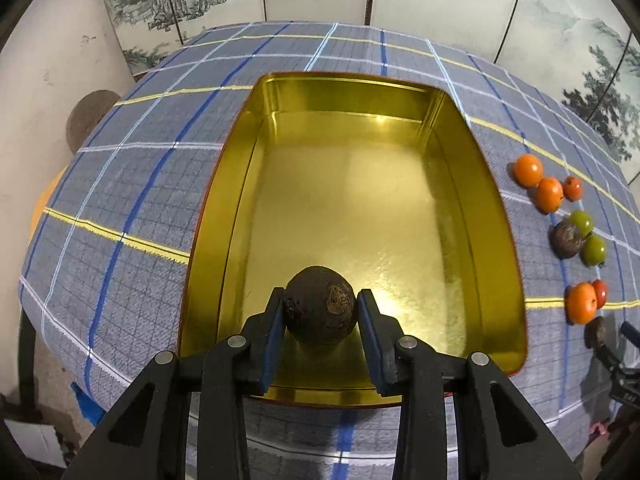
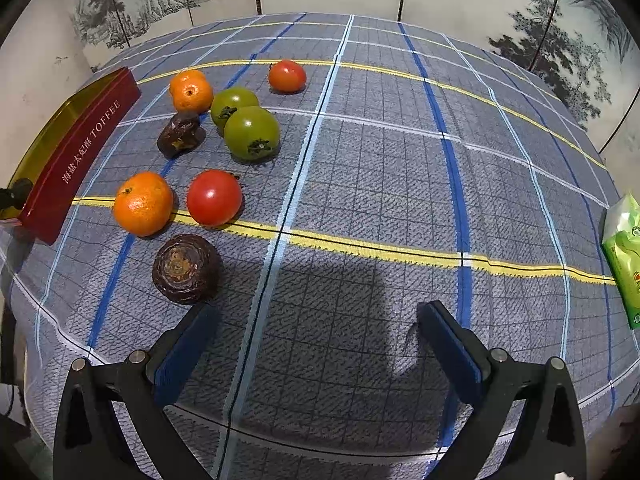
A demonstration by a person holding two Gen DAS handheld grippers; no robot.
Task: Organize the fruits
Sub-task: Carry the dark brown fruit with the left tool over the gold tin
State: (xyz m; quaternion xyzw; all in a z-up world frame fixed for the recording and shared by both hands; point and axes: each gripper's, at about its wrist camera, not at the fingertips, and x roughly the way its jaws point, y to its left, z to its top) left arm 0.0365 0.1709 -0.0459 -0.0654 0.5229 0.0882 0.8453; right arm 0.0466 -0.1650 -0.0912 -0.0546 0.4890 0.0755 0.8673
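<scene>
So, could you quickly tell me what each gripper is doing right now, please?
Left gripper: closed on the dark brown fruit, over the gold tin.
Right gripper: open, holding nothing, above the checked tablecloth.

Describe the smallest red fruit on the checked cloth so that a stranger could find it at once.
Start at the red toffee tin with the gold inside on the blue checked tablecloth. Beside it lies a cluster of loose fruit; look to the cluster's far edge. There the small round red-orange fruit sits alone on a yellow stripe, touching nothing, while its neighbours lie in pairs.
</scene>
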